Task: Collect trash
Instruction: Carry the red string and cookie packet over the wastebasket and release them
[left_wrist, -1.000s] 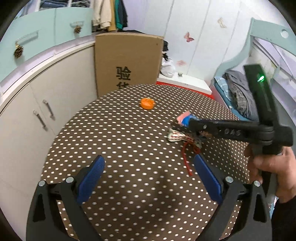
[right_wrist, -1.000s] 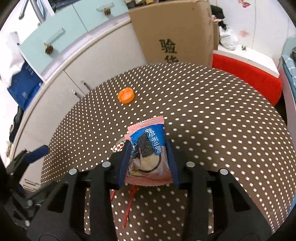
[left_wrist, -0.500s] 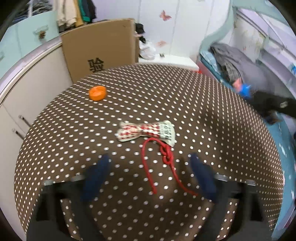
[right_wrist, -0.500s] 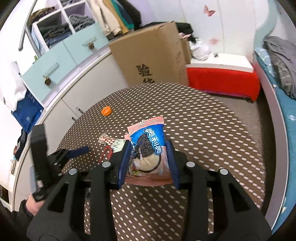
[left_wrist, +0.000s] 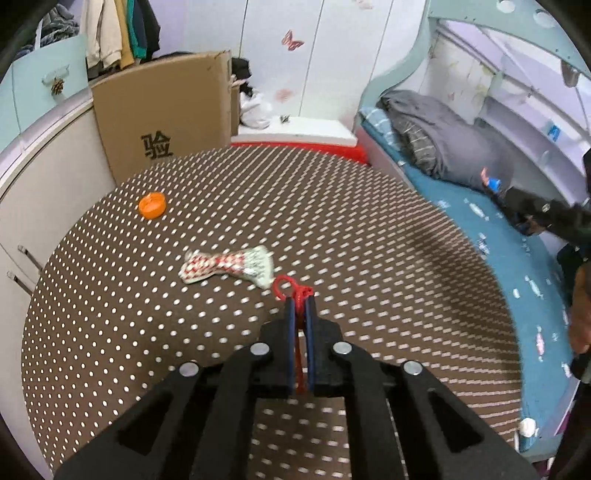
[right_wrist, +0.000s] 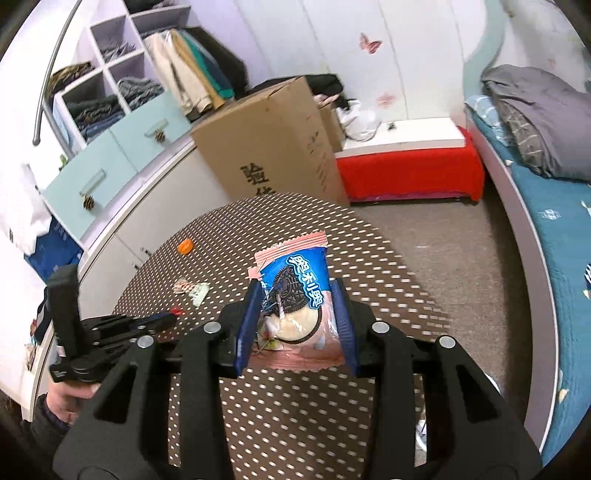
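Since a second ago the left gripper has gone from wide open over the table to pinched almost flat on the red string, its blue pads nearly meeting with only the thin cord between them; a knotted loop sticks out just past the tips. Meanwhile the right gripper has lifted off the table and drawn back to the right, keeping its hold on the cookie packet, a glossy blue and pink foil sachet with crimped ends, squeezed between two blue pads that stand about a packet's width apart.

On the round table, covered in brown cloth with white dots, a twisted red-and-white wrapper lies just left of the string, crumpled and flared at both ends. Farther off to the left sits an orange cap, round and shallow, well apart from the wrapper. Beyond the far edge stands a tall cardboard box with plain matte sides
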